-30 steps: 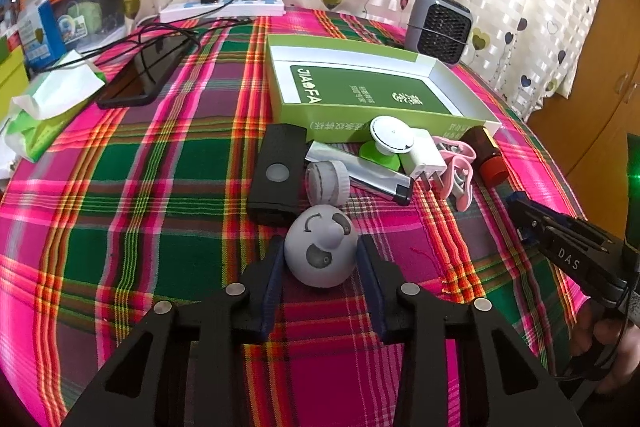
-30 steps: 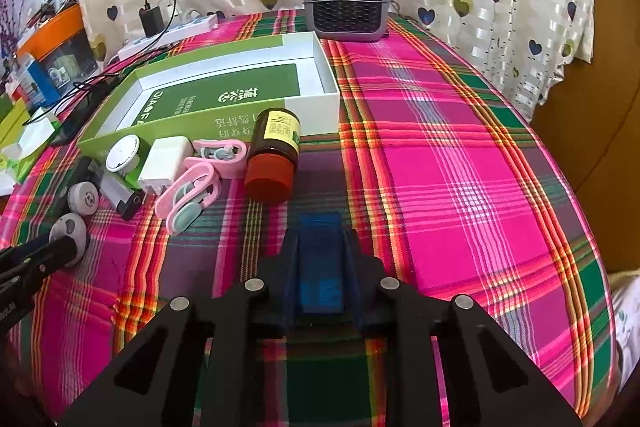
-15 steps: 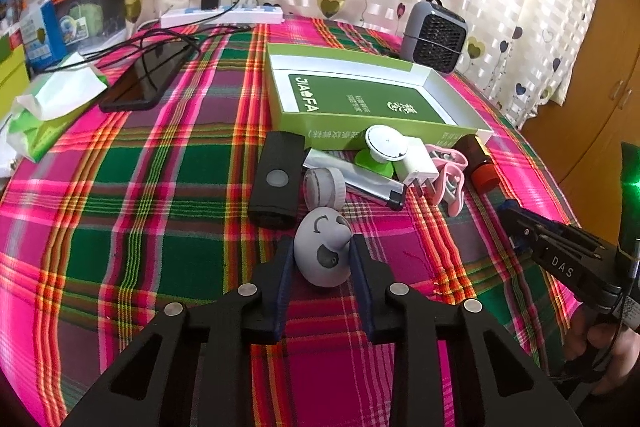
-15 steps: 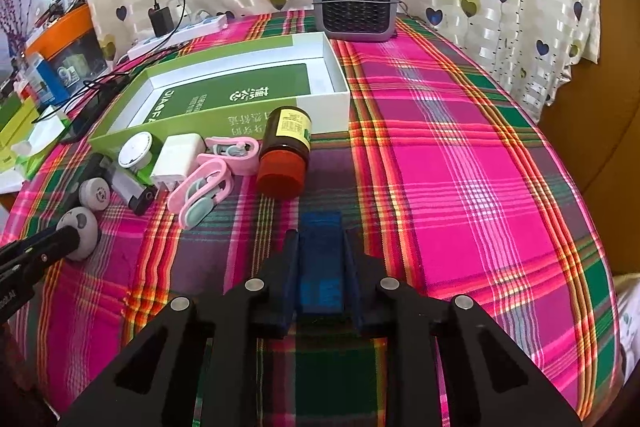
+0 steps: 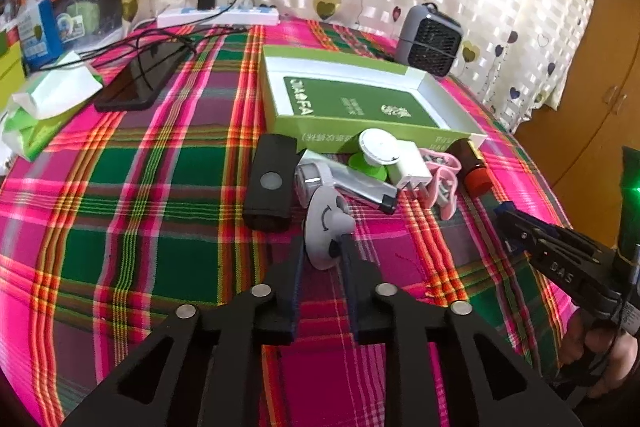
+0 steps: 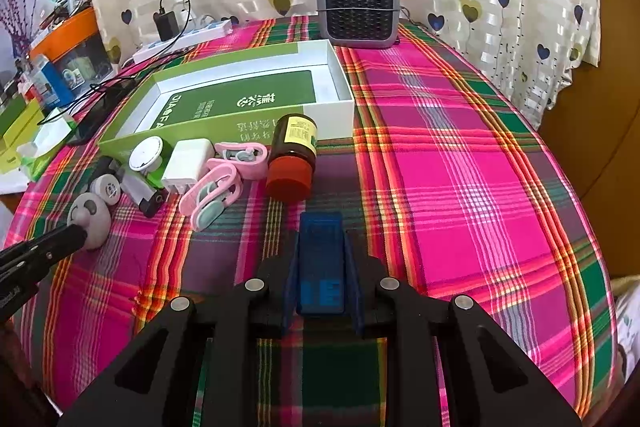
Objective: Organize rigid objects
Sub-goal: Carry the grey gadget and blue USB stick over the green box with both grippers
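My left gripper [image 5: 322, 247] is shut on a grey round toy with a face [image 5: 326, 223], tilted on edge above the plaid cloth; it also shows in the right wrist view [image 6: 90, 215]. My right gripper [image 6: 321, 247] is shut on a blue flat block [image 6: 321, 259]. An open green and white box [image 5: 352, 99] lies behind a row of items: a black case [image 5: 270, 183], a silver tube [image 5: 352, 183], a white and green disc [image 5: 378, 147], a white charger plug [image 5: 412, 171], pink clips [image 6: 216, 187] and a brown bottle with a red cap [image 6: 294, 155].
A grey mini heater [image 6: 358, 7] stands at the back. A black phone [image 5: 136, 79], cables and a power strip [image 5: 218, 15] lie at the back left, with tissue packs [image 5: 44, 103] and boxes at the left edge. The table's right edge drops beside a wooden cabinet [image 5: 592, 75].
My left gripper has closed on the grey toy and lifted it, and the toy has tipped onto its edge. My right gripper has kept hold of the blue block with little movement.
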The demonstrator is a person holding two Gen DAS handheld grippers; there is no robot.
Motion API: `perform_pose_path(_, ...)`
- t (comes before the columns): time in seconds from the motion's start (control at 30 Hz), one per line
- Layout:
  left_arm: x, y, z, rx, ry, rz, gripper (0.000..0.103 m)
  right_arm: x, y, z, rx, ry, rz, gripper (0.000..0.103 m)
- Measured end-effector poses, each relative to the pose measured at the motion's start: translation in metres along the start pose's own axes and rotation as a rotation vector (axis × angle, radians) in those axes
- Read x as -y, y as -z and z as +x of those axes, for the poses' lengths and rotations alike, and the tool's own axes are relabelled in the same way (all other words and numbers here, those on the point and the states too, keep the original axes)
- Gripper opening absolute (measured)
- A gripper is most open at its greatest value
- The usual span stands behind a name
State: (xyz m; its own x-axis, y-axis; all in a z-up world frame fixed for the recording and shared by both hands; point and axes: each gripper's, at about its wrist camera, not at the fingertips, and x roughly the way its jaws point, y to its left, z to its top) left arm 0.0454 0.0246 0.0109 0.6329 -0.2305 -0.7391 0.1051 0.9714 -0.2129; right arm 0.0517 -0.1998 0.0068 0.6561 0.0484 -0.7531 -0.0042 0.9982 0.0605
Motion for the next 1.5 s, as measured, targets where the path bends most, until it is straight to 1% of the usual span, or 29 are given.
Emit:
perform_pose_path(0.03,0.001,0.000,0.002,-0.001,-0.011,0.004,0.031,0.000,0.000,0.000,-0.001,-0.001,-0.001,0.023)
perform_pose_path(0.07,0.001,0.001,0.005,-0.003,-0.017,0.007,0.033,0.000,0.000,0.000,-0.001,-0.002,-0.002,0.023)
perform_pose_path(0.27,0.001,-0.003,0.014,-0.006,-0.007,-0.003,0.034,0.000,0.000,0.001,-0.005,-0.003,0.001,0.023)
perform_pose_path(0.43,-0.001,-0.010,0.019,-0.008,0.014,-0.044,0.033,-0.002,0.000,0.005,-0.016,-0.011,-0.005,0.023)
perform_pose_path(0.47,-0.001,-0.010,0.019,-0.006,0.007,-0.040,0.032,-0.003,0.001,0.005,-0.016,-0.013,-0.007,0.023)
perform_pose_path(0.67,-0.002,-0.010,0.018,-0.003,0.008,-0.033,0.030,-0.004,0.001,0.005,-0.016,-0.015,-0.009,0.023)
perform_pose_path(0.77,-0.001,-0.010,0.014,0.010,0.012,-0.023,0.025,-0.005,0.000,0.006,-0.019,-0.015,-0.008,0.023)
perform_pose_path(0.97,0.000,-0.009,0.010,0.000,0.012,-0.013,0.025,-0.007,-0.001,0.003,-0.007,-0.018,-0.015,0.023)
perform_pose_path(1.13,0.002,-0.012,-0.001,0.018,0.024,-0.010,0.025,-0.009,-0.006,-0.004,0.008,-0.027,-0.023,0.023)
perform_pose_path(1.27,0.006,-0.019,-0.011,0.038,0.035,-0.001,0.025,-0.008,-0.011,-0.010,0.021,-0.040,-0.021,0.023)
perform_pose_path(1.5,0.010,-0.037,-0.017,0.043,0.058,0.020,0.025,-0.009,-0.025,-0.019,0.040,-0.072,-0.025,0.023)
